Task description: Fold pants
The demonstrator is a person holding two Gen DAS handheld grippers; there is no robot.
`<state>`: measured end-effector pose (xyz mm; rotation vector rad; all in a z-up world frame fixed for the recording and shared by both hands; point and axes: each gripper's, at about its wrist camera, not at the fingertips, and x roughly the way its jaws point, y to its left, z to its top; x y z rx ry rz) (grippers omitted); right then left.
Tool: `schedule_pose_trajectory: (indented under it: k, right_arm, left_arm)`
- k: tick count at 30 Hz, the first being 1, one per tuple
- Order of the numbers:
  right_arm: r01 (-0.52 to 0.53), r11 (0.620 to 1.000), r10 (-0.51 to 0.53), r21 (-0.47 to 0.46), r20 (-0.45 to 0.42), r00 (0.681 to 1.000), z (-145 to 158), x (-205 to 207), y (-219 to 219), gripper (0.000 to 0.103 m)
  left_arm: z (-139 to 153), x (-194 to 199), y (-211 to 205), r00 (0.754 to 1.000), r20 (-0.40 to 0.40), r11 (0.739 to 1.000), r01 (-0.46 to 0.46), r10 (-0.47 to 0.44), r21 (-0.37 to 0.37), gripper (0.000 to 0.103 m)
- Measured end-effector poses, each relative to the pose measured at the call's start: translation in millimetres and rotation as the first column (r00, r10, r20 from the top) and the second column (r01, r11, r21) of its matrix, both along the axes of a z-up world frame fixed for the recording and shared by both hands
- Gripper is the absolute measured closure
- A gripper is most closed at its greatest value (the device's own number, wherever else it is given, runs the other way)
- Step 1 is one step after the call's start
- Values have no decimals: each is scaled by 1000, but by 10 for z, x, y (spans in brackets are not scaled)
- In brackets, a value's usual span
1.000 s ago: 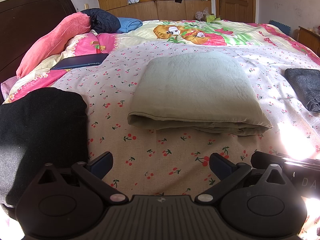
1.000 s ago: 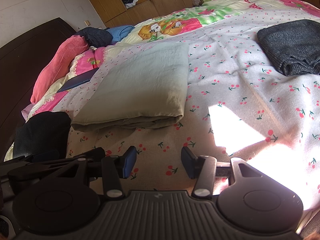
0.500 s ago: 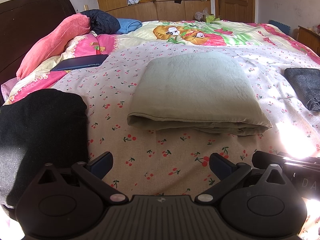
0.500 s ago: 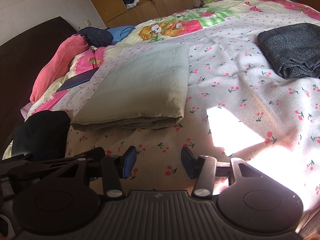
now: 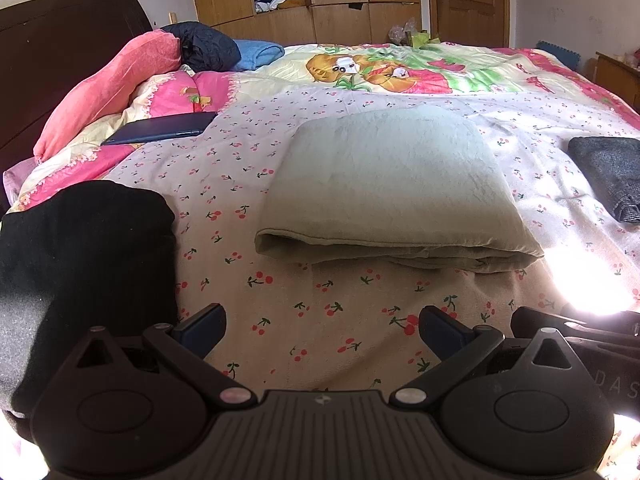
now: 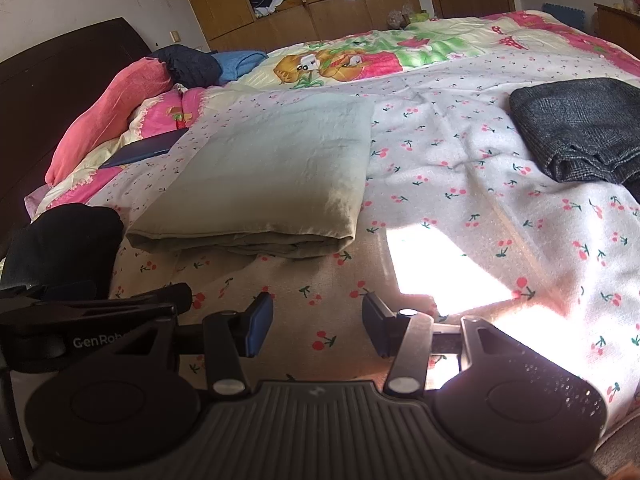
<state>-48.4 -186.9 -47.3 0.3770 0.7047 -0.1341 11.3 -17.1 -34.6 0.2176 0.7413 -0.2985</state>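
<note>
The folded pale green pants (image 5: 388,184) lie flat on the cherry-print sheet (image 5: 320,312) in the middle of the bed, their thick folded edge facing the cameras. Nothing touches them.

The left gripper (image 5: 322,330) hangs over bare sheet just short of that folded edge, its 2 fingers (image 5: 202,328) spread wide with only sheet between them, grasping nothing. The right gripper (image 6: 318,326) sits close beside it, to the right of the pants' near corner, its fingers (image 6: 258,328) also apart and released over the sheet next to a bright patch of sunlight (image 6: 436,272).

A black garment (image 5: 80,272) lies folded at the left of the pants, well apart from them. A dark grey folded garment (image 6: 580,128) rests on the right side of the bed. Farther left, near the dark headboard (image 5: 60,60), are a pink pillow (image 5: 108,92), a dark blue flat device (image 5: 160,130), a dark bundle (image 5: 206,50) and a blue cloth (image 5: 258,52). A cartoon-print quilt (image 5: 380,68) covers the far half, with wooden wardrobes (image 5: 336,4) behind.
</note>
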Motion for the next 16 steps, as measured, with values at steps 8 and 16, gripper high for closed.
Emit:
schedule_pose_trajectory:
  k: [8, 16]
  right_arm:
    - [2, 1000, -2, -6, -2, 1000, -2, 8, 3, 52]
    - [4, 1000, -4, -5, -1, 1000, -3, 12, -1, 52]
  left_arm:
    - [-8, 8, -4, 1000, -4, 1000, 2, -2, 5, 0]
    - [-4, 6, -11, 1000, -1, 1000, 0, 0, 8, 0]
